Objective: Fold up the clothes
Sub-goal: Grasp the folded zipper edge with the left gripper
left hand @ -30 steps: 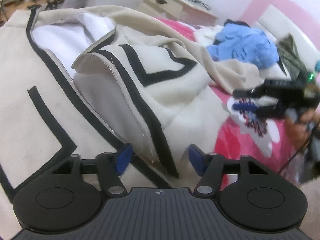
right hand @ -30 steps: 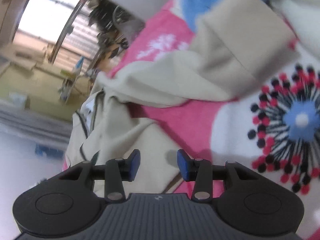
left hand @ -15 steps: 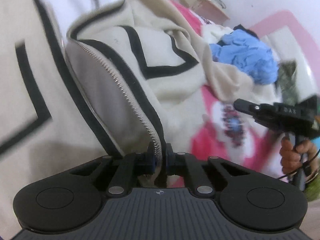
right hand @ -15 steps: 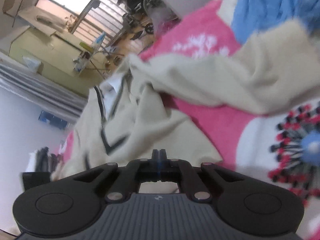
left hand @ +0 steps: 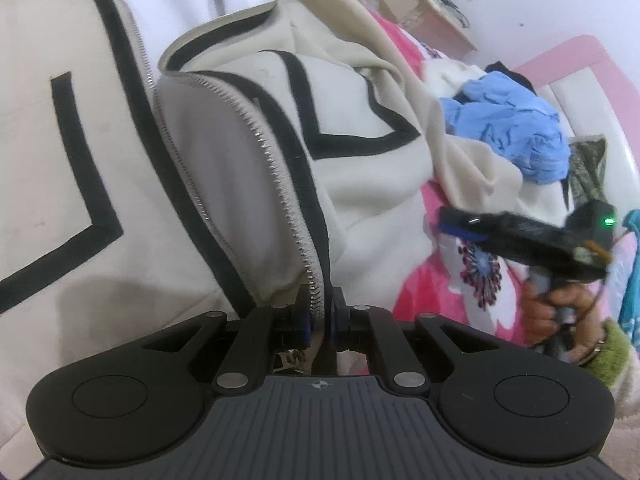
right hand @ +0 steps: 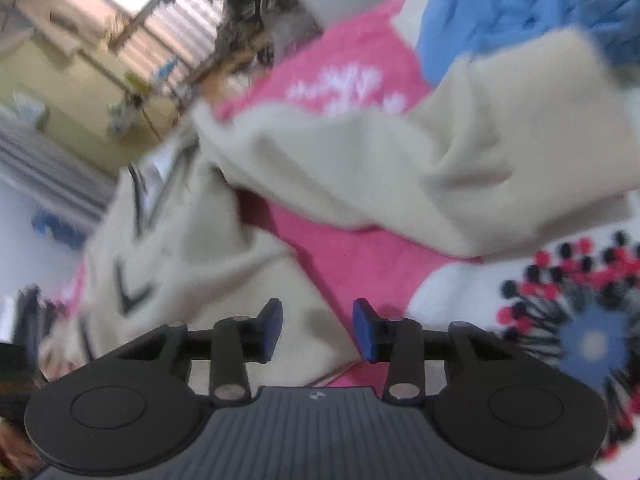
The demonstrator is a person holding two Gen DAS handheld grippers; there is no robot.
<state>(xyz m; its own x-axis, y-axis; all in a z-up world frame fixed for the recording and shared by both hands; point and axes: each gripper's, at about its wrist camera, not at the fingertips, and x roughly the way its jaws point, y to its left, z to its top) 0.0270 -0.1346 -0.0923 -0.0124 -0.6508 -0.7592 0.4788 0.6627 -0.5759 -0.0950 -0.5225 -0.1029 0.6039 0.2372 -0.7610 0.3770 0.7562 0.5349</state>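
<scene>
**Left gripper clamped on jacket zipper edge**

No writing was legible in either view. The left gripper (left hand: 319, 316) was pinched tight on the zipper edge of the cream jacket (left hand: 360, 184) spread over the pink bedspread (left hand: 424, 280). The right gripper (right hand: 316, 330) had just been opening, nothing between its pads. Only the left view showed the hand (left hand: 556, 312) gripping the right tool; only the right showed a window (right hand: 132, 4).

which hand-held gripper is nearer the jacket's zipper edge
Left. The left hand-held gripper is shut on the zipper edge. The right hand-held gripper hovers apart, over the pink bedspread, jaws just opened with nothing between them.
</scene>
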